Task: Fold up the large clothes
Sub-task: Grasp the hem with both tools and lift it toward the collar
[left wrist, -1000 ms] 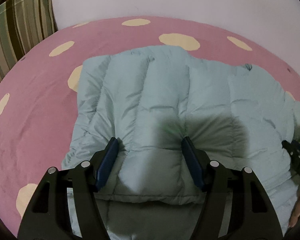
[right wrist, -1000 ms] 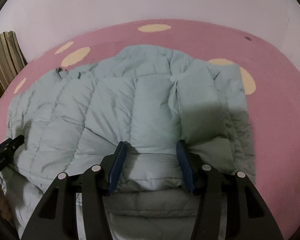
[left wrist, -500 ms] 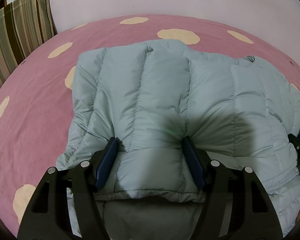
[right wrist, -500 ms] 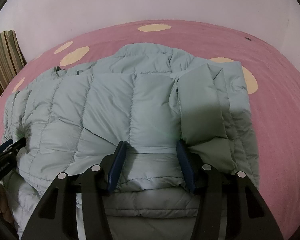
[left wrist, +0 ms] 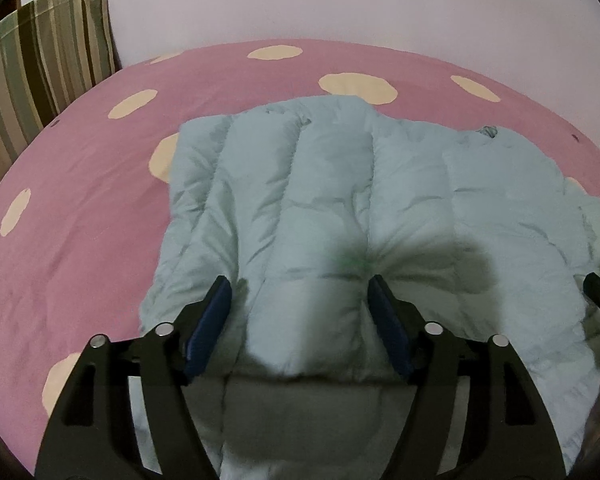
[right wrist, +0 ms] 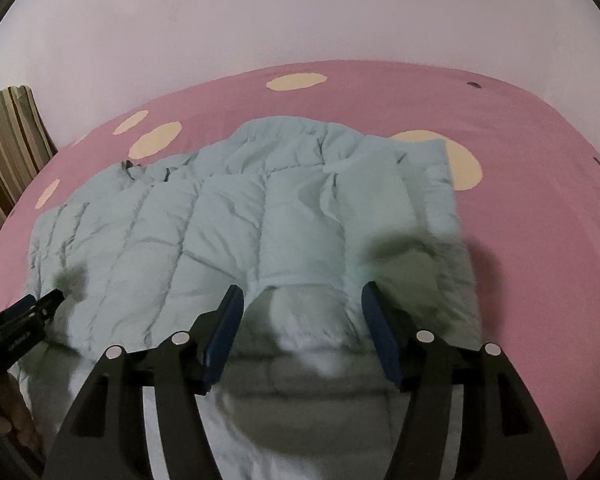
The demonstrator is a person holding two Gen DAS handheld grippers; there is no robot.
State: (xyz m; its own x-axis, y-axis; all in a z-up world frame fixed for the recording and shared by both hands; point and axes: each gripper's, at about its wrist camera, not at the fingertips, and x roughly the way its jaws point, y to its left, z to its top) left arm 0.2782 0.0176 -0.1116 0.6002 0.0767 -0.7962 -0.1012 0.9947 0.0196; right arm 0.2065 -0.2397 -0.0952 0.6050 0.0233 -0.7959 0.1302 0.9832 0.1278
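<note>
Left wrist view: both the left gripper [left wrist: 300,320] and right gripper [right wrist: 300,330], each clamped on the jacket [left wrist: 340,200], have laid its folded half down flatter on the bed [left wrist: 80,220] ahead, nearly completing this fold.

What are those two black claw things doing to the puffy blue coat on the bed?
A person is folding a light blue puffer jacket on a pink spotted bed cover. Each hand works one claw. The left claw and the right claw each have a bunched bit of the jacket's near edge between their blue pads, with that edge doubled over the rest of the jacket. A striped cushion stands at the back left, against the wall.
</note>
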